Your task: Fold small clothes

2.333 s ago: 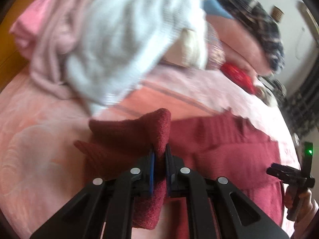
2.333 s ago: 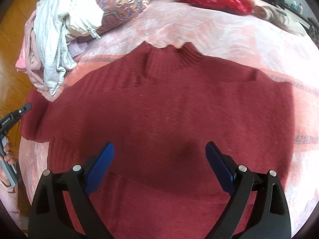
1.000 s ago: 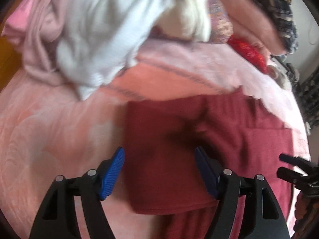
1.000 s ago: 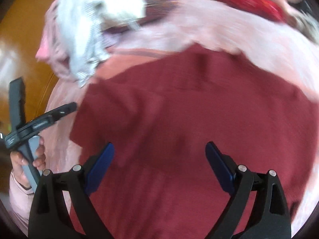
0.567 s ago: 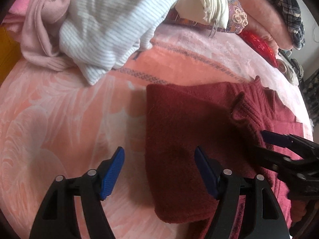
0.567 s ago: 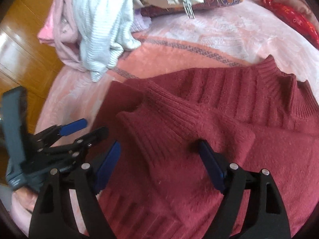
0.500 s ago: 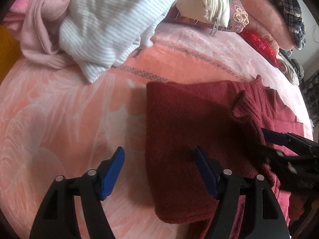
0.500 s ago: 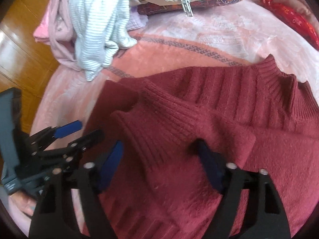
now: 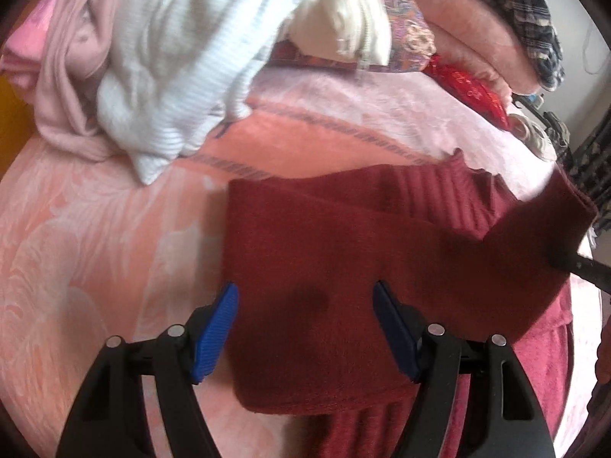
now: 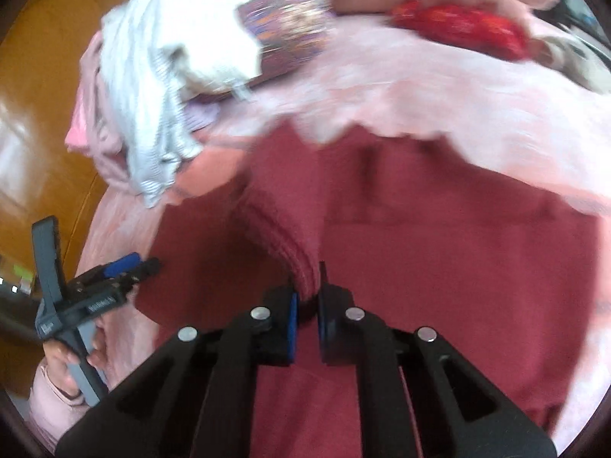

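The sweater [image 9: 343, 252] lies spread on the bed [image 9: 95, 229], its left side already folded in over the body and its ribbed collar pointing toward the far pillows. We judge it soft, thick and fairly heavy for its size (a fuzzy knit that will sag and stretch if lifted by one point), so cuffs, hems and ribbed edges look like the best places to take hold. The right gripper [image 10: 307, 305] has its jaws clamped on the sleeve [image 10: 282, 229], which rises in a ridge from the body. The left gripper [image 9: 305, 328] hovers over the folded edge with jaws wide apart, holding nothing. Beyond the sweater, a white striped top [image 9: 183, 57] is heaped on pink clothes [image 9: 61, 76], and a red pouch [image 10: 458, 26] sits near the pillows.
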Motion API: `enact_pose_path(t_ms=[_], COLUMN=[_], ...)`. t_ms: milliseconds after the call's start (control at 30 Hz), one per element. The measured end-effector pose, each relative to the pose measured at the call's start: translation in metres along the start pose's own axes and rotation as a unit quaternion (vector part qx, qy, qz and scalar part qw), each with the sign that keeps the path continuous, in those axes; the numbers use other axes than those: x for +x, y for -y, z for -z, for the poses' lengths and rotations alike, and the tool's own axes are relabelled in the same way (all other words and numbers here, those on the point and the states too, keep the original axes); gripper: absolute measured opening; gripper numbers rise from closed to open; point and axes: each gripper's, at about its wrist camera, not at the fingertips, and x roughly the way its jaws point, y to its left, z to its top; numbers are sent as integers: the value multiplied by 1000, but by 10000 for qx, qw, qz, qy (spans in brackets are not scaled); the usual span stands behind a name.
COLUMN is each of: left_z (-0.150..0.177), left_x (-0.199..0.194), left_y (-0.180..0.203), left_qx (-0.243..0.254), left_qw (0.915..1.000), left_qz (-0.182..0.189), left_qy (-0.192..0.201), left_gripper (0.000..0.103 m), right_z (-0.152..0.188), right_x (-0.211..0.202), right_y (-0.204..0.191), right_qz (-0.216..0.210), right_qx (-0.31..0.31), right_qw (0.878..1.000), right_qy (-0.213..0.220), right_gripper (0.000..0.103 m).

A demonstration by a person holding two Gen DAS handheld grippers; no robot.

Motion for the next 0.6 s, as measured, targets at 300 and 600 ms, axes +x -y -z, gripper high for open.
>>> enact_pose_path(t_ms=[300,600], left_z=[1,-5], left_x=[8,5], left_y=[38,40], left_qx=[242,139], left_qw=[9997,9999], left_qz=[-11,-89], left_qy=[-41,40], left_gripper=[73,75], right_z=[37,25], right_x=[-10,7], right_y=[99,100], right_qz=[69,-2], right_qx=[944,973], right_qw=[9950,9940], right_qy=[-333,-503], right_gripper=[49,57])
